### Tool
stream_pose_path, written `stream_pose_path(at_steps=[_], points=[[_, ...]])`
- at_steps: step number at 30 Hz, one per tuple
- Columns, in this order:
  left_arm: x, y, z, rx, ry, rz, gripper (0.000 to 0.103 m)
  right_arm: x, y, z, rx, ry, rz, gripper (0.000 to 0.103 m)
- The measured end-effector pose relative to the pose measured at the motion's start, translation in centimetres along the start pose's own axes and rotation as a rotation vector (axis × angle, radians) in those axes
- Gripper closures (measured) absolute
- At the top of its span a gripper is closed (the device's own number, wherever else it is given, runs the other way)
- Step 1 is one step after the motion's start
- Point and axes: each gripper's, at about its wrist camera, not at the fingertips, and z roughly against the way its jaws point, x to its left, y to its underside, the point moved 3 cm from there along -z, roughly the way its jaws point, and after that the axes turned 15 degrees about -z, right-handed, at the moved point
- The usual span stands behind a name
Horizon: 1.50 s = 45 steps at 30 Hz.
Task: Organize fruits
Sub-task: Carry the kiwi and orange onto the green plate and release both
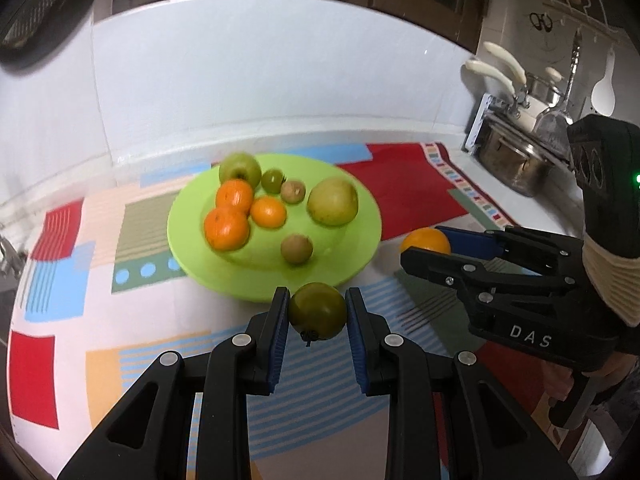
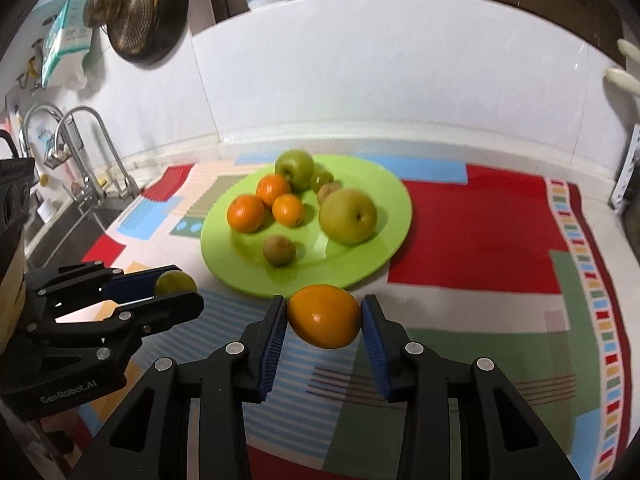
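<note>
above the cloth (image 1: 200, 344), each hand-held gripper clamps fruit: left (image 1: 318, 312) green fruit (image 1: 318, 311), right (image 2: 324, 316) orange (image 2: 324, 316).

Behind the pear (image 2: 348, 216) on the plate (image 2: 384, 256), a small brown fruit (image 2: 328, 191) was half hidden. The plate's fruits were blurred in both views. Right of the plate, pale handles (image 2: 624, 76) were cut off by the frame's edge.

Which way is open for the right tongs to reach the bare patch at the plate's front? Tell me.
Probably straight ahead: the right tongs, shut on the orange, face the green plate with only cloth between. The left tongs stand off to the side, clear.
</note>
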Motion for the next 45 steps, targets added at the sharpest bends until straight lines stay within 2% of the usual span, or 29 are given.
stream_pose_path(at_steps=[7, 18, 27, 37, 45], points=[[0.8, -2.6, 0.0, -0.045, -0.029, -0.011, 0.075, 0.5, -3.3, 1.6, -0.088, -0.005, 0.032, 0.064], [2.7, -5.5, -2.3, -0.058, -0.069, -0.026, 0.075, 0.9, -7.7, -0.4, -0.139, -0.010, 0.063, 0.064], [3.6, -5.7, -5.4, -0.020, -0.059, -0.015, 0.075, 0.0, -9.7, -4.2, -0.121, -0.019, 0.042, 0.064], [3.9, -5.8, -8.0, 0.009, -0.036, -0.008, 0.075, -1.1, -10.2, -8.3, -0.065, -0.028, 0.021, 0.064], [3.7, -5.8, -8.8, 0.033, -0.034, -0.010, 0.072, -1.7, -9.9, -9.8, -0.036, -0.045, 0.006, 0.064]])
